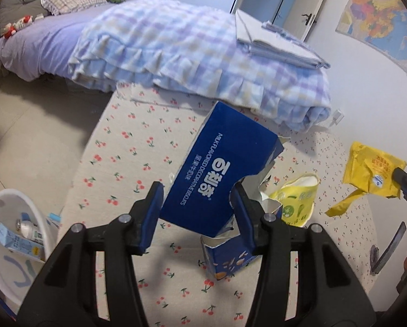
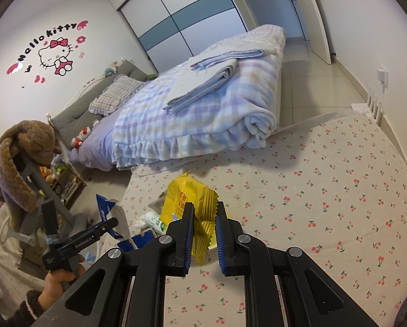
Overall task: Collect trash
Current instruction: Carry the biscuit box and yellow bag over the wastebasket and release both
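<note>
My left gripper (image 1: 198, 194) is shut on a torn blue biscuit box (image 1: 222, 169) and holds it above the cherry-print table (image 1: 138, 147). My right gripper (image 2: 205, 211) is shut on a yellow snack wrapper (image 2: 188, 199), lifted off the table; the wrapper also shows in the left wrist view (image 1: 372, 170). A second yellow-green wrapper (image 1: 298, 199) and a blue box piece (image 1: 228, 259) lie on the table below the box. The left gripper with the box shows at the left of the right wrist view (image 2: 105, 224).
A white trash bin (image 1: 2, 209) with cartons inside stands on the floor left of the table. A bed with a plaid blanket (image 1: 192, 51) lies beyond the table. A dark flat tool (image 1: 388, 248) lies at the table's right.
</note>
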Demonstrator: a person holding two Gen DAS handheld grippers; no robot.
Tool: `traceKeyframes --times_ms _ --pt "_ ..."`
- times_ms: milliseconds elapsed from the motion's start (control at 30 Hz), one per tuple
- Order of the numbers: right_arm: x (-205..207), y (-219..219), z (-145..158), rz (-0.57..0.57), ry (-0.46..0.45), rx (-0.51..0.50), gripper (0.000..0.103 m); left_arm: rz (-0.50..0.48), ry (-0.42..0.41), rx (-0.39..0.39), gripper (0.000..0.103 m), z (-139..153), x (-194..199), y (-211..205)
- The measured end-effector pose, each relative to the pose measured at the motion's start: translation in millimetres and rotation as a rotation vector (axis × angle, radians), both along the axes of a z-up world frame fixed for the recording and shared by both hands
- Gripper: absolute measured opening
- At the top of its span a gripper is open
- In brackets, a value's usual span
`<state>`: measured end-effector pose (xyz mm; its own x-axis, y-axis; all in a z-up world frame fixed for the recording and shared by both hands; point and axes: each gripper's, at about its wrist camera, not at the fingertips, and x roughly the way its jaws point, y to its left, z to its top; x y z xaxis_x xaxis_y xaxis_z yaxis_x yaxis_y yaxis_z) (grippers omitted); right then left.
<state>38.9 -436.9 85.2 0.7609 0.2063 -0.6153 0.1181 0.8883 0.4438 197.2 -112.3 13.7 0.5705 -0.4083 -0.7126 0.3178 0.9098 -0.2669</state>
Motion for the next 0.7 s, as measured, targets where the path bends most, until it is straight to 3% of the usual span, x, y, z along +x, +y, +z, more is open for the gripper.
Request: traceKeyframes --times_ms 133,233,333,433,600,700 --pt "-0.5 9.8 6.5 0.008 -0.018 0.016 0.016 0.000 -0.027 -0.047 0.053 16.6 -12.1 11.3" --pt "1.8 19.0 9.8 0.021 -0.030 0.028 0.016 -0.026 -0.062 -0.022 0.053 26.1 -23.0 11.0" --pt "5.1 29.1 10.5 0.037 -0.030 0.027 0.015 -0.082 0.022 0.068 0.053 9.4 -23.2 4.8" --pt "9.1 38.7 7.7 0.053 -0.016 0.018 0.015 -0.047 0.107 0.149 0.053 -17.7 -19.2 8.0" --pt "12.2 51.5 2.7 0.071 0.002 0.018 0.016 -0.001 0.093 0.158 0.053 -27.3 -17.4 20.4" --pt "15.9 66.5 -4.6 0.115 0.029 0.049 0.016 0.036 0.127 0.160 0.053 -40.1 -14.6 27.4"
